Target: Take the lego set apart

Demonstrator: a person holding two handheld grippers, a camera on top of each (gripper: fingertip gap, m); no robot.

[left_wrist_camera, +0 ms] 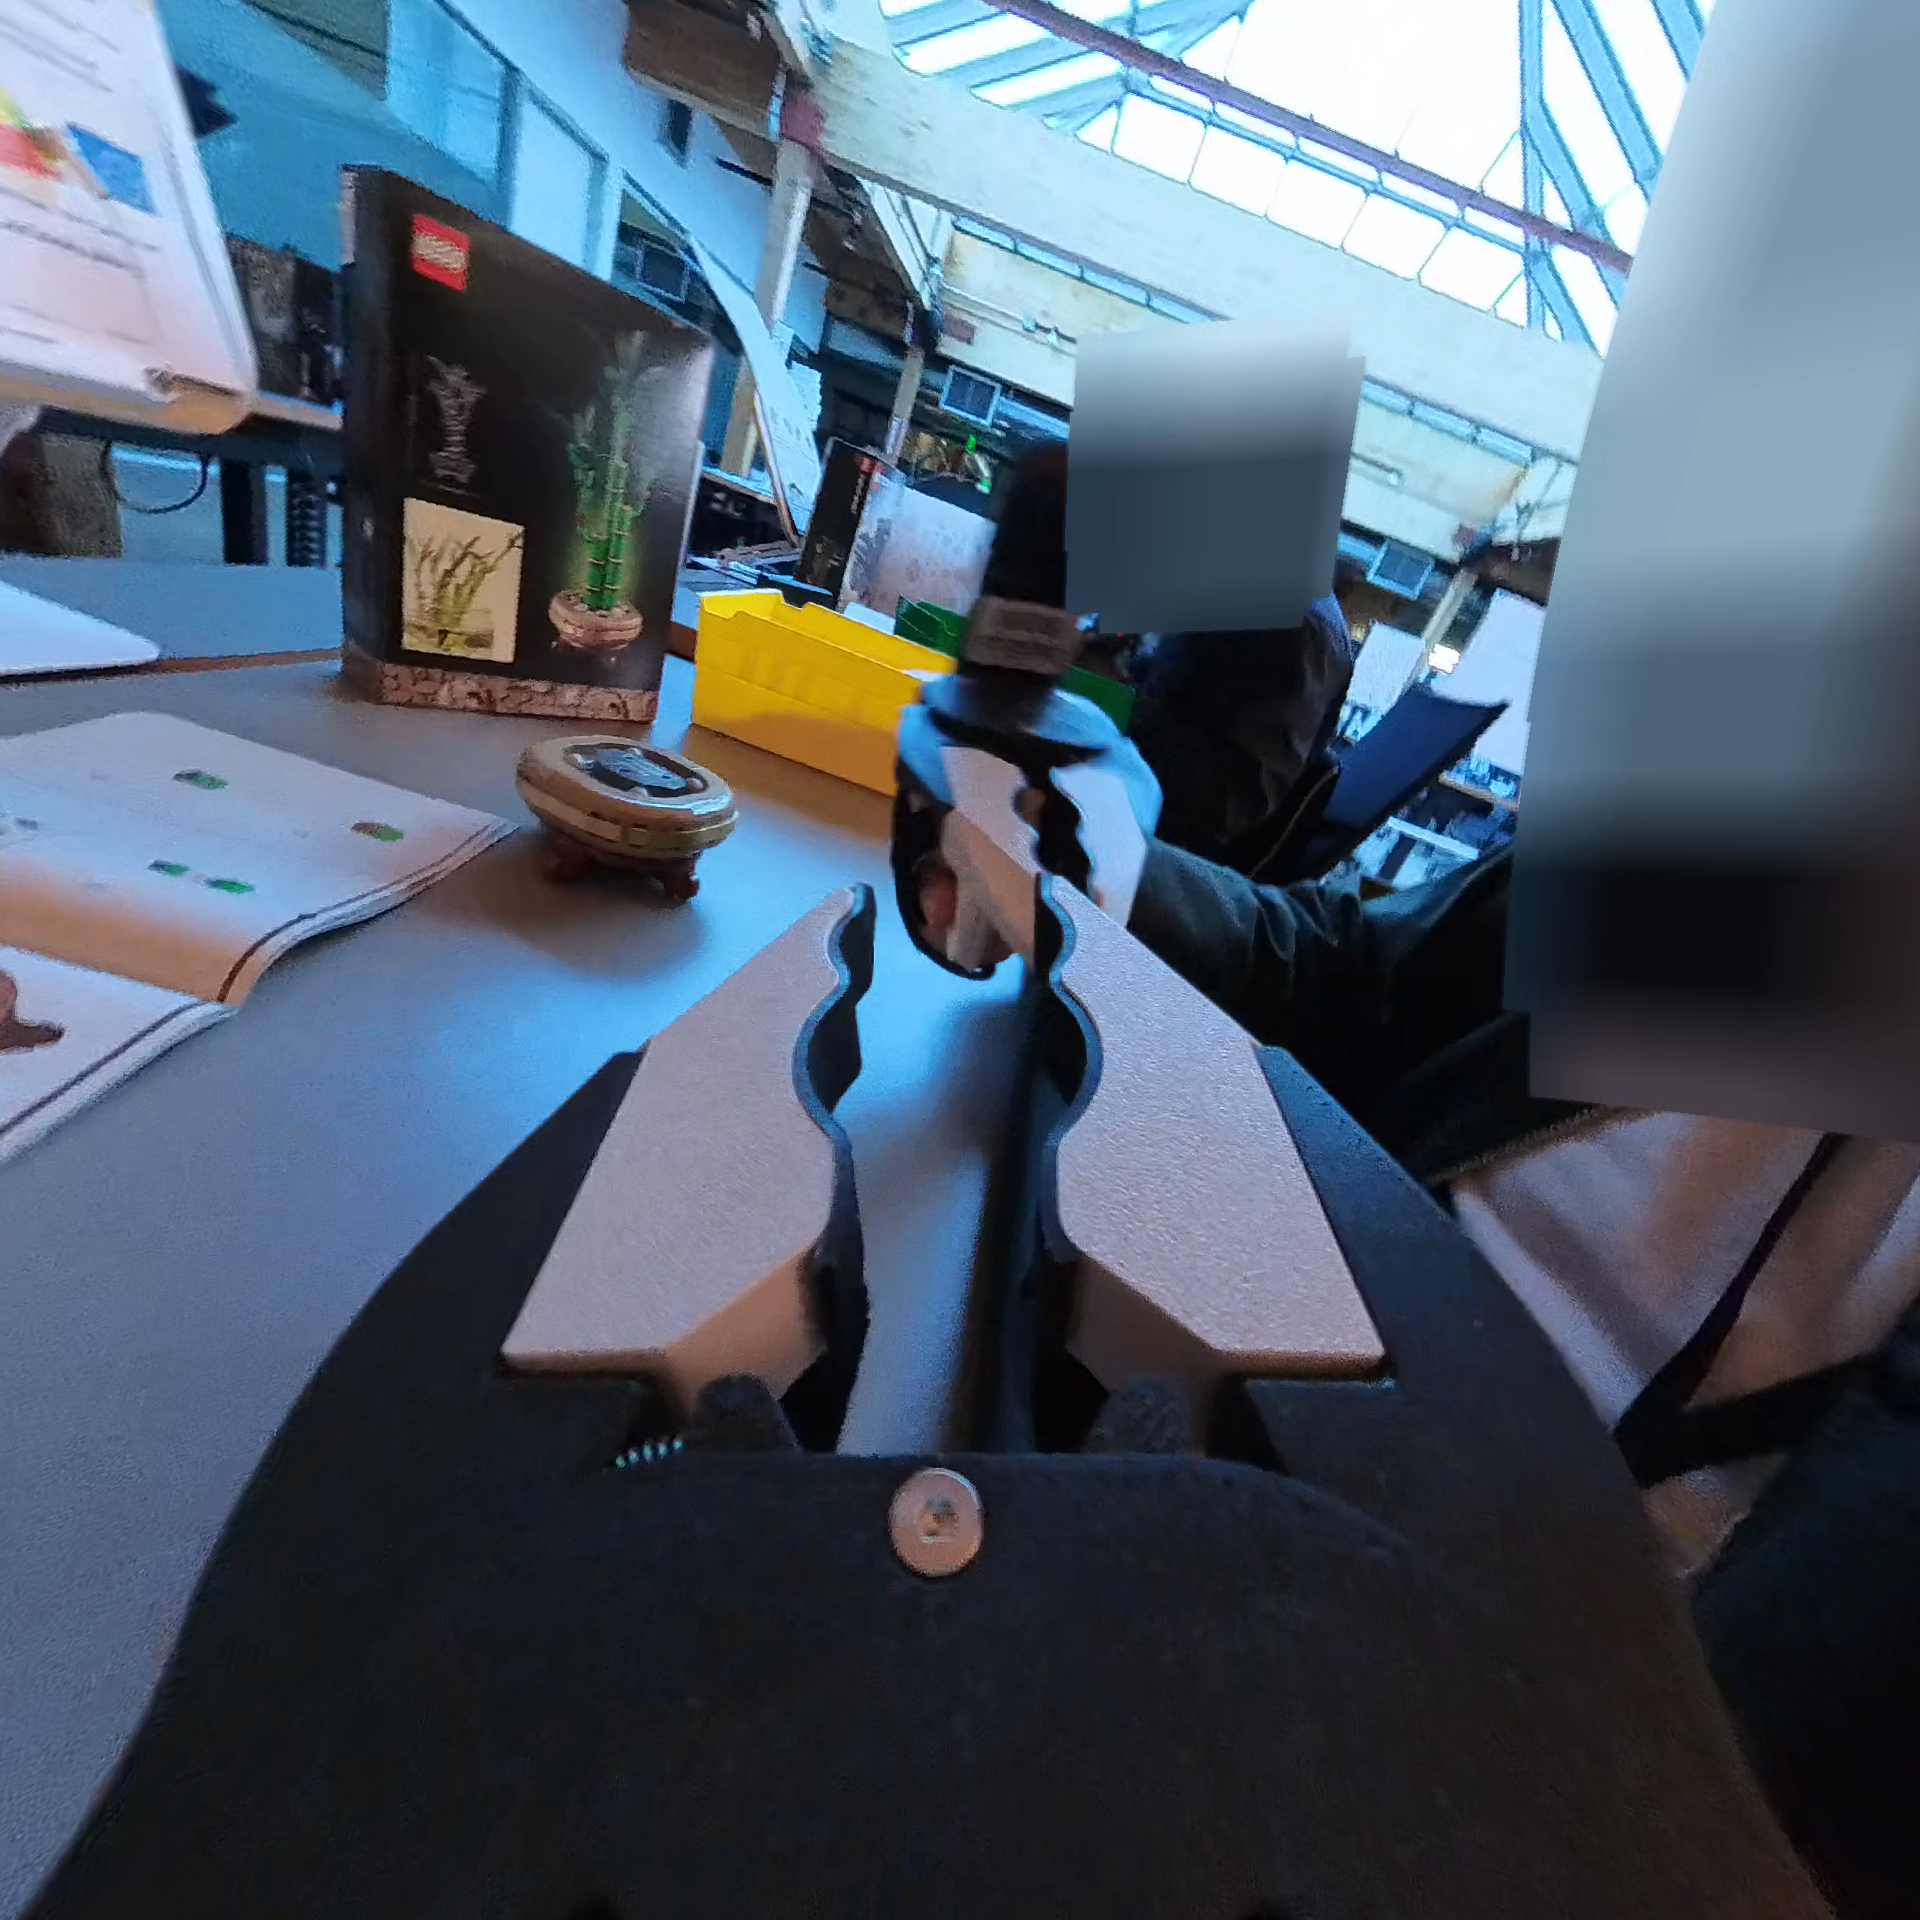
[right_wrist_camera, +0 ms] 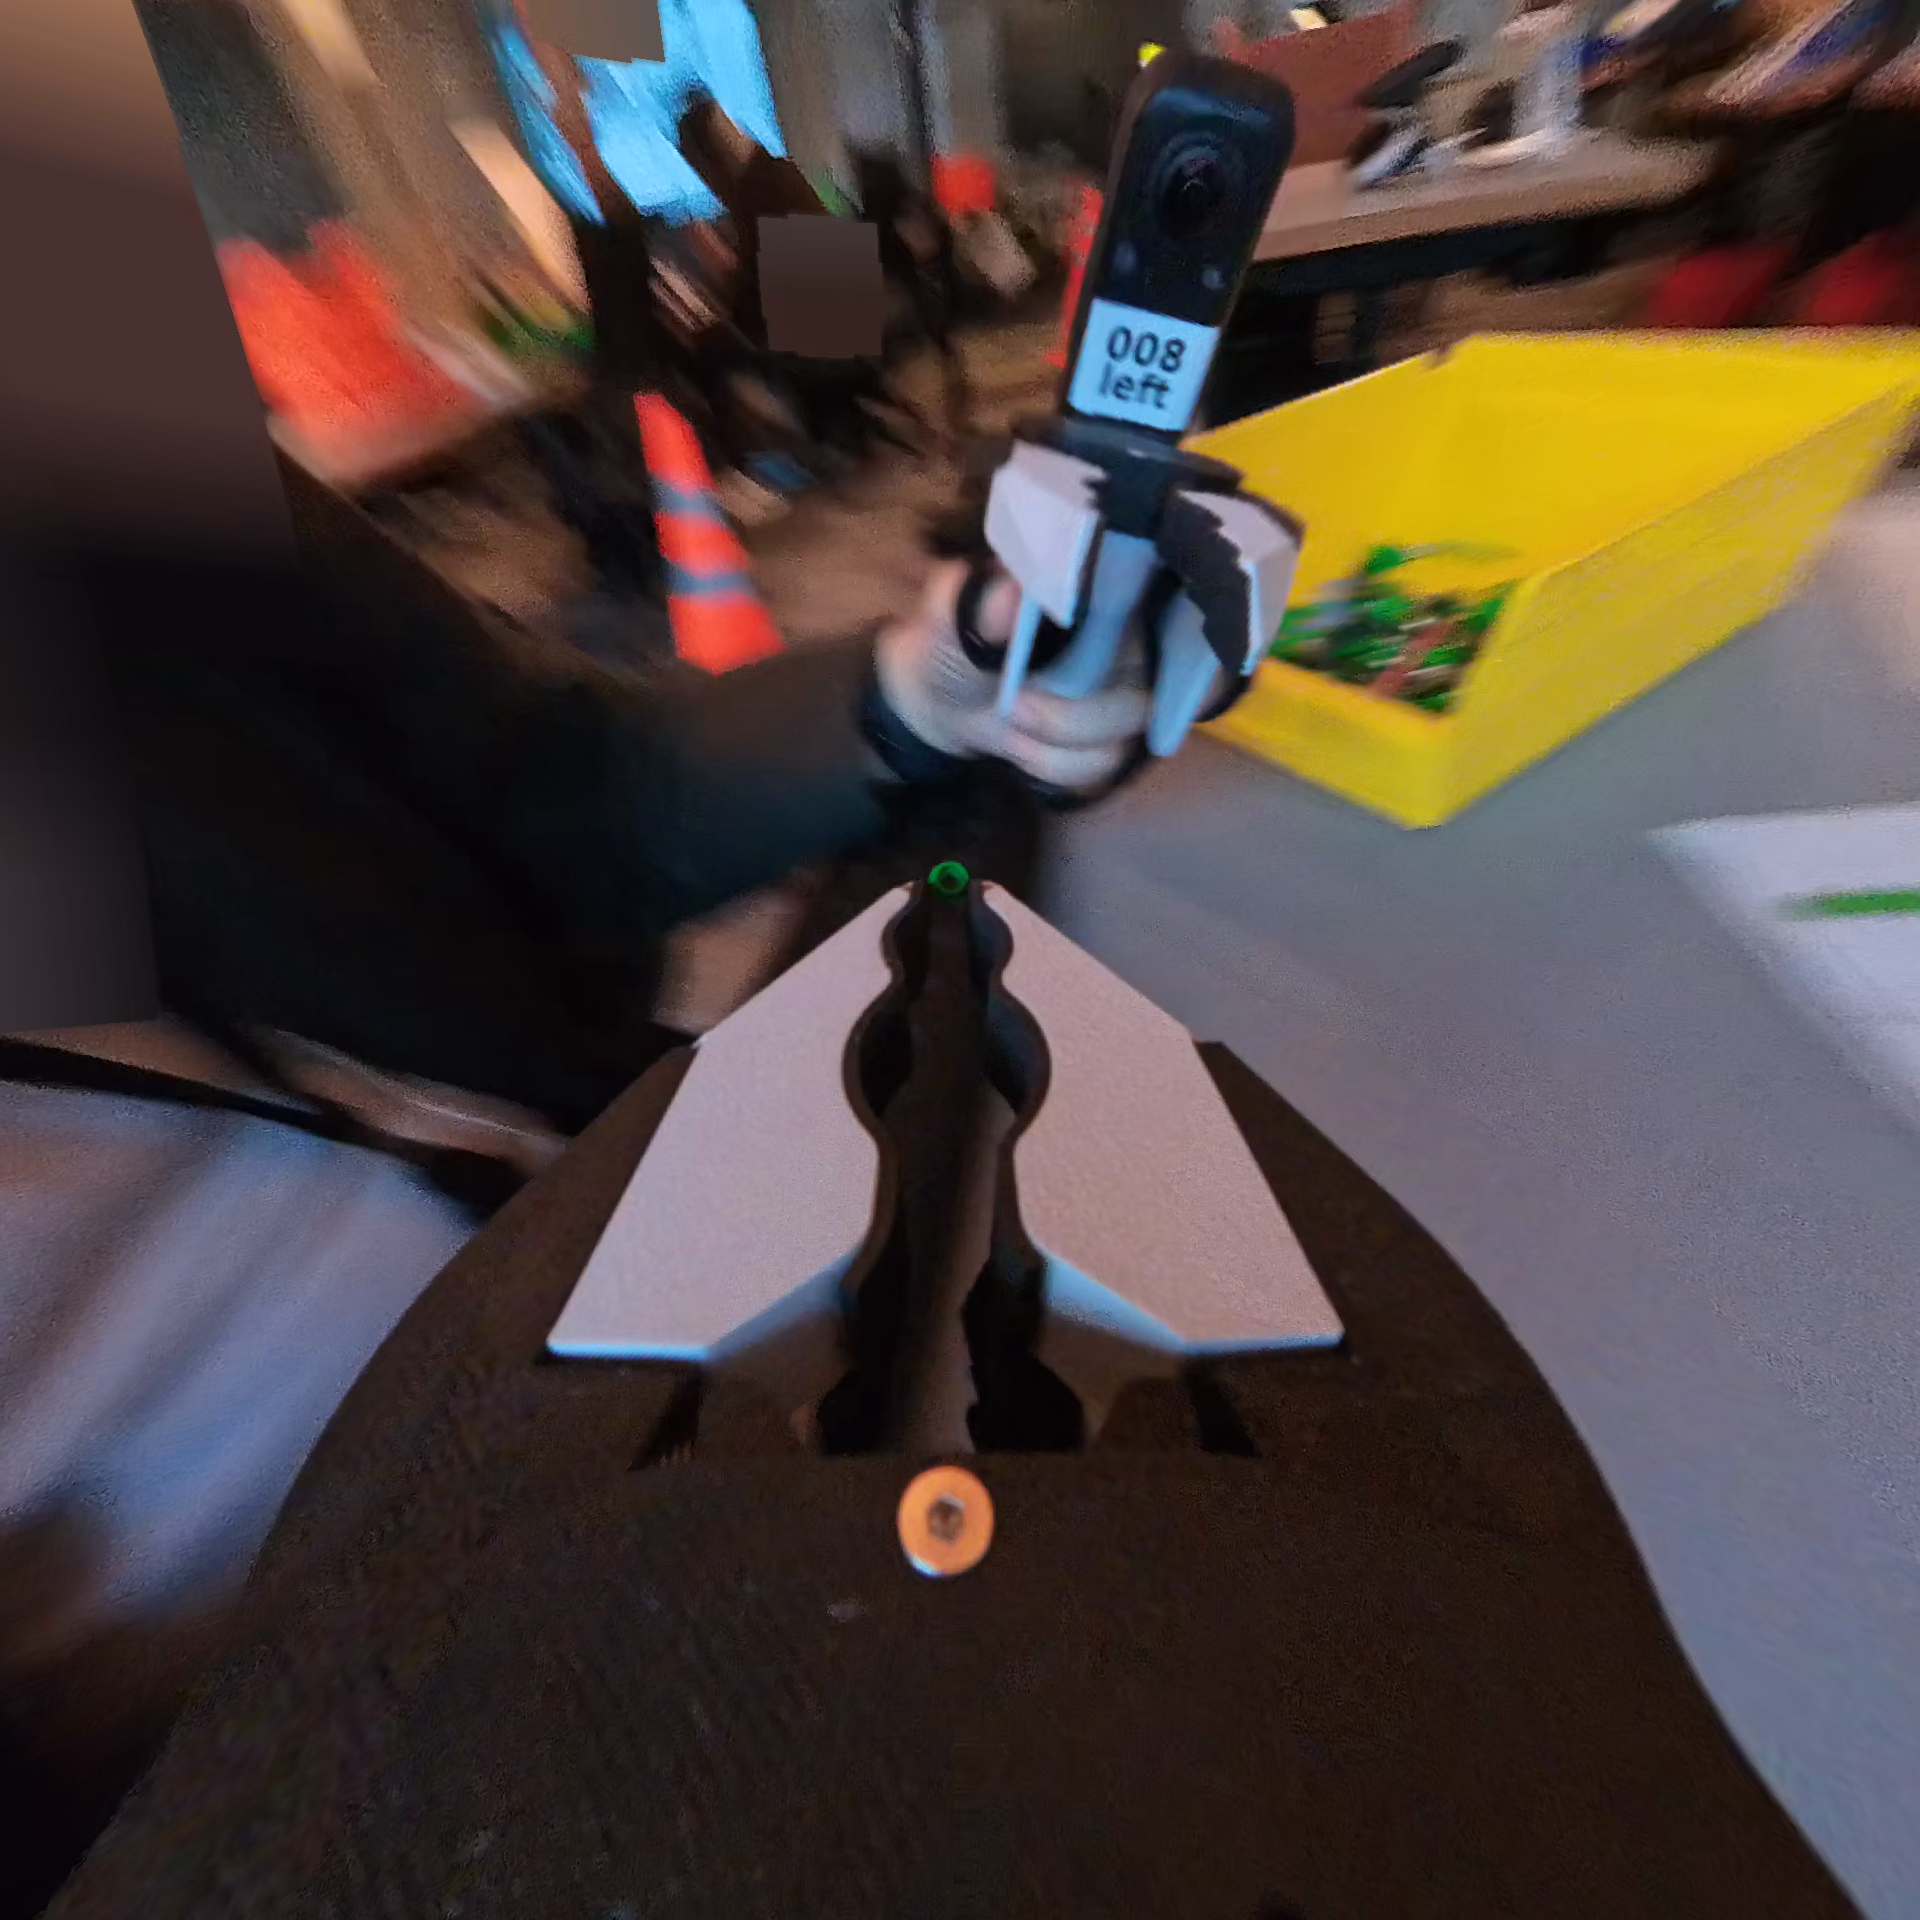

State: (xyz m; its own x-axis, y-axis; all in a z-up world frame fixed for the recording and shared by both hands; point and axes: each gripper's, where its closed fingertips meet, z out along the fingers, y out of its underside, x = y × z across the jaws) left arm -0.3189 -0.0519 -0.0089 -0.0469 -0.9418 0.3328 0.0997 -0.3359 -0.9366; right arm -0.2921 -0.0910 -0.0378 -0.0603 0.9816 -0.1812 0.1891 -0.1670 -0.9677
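My left gripper [left_wrist_camera: 956,904] is open and empty, held above the grey table [left_wrist_camera: 416,1143]. The round tan and brown lego pot base [left_wrist_camera: 627,805] stands on the table, ahead and to the left of it. My right gripper [right_wrist_camera: 948,894] is shut on a small green lego piece [right_wrist_camera: 948,876] that pokes out at its fingertips. It is held up in the air facing the left gripper [right_wrist_camera: 1132,582]. The right gripper also shows in the left wrist view [left_wrist_camera: 1023,831], in a gloved hand. The right wrist view is blurred.
A yellow bin [left_wrist_camera: 810,675] stands behind the pot base; in the right wrist view [right_wrist_camera: 1558,582] it holds several green pieces. The black lego box [left_wrist_camera: 520,457] stands at the back left. An open instruction booklet [left_wrist_camera: 208,862] lies at the left. An orange cone [right_wrist_camera: 707,551] stands beyond the table. One gripper's finger ends stand about 6 cm off the other's.
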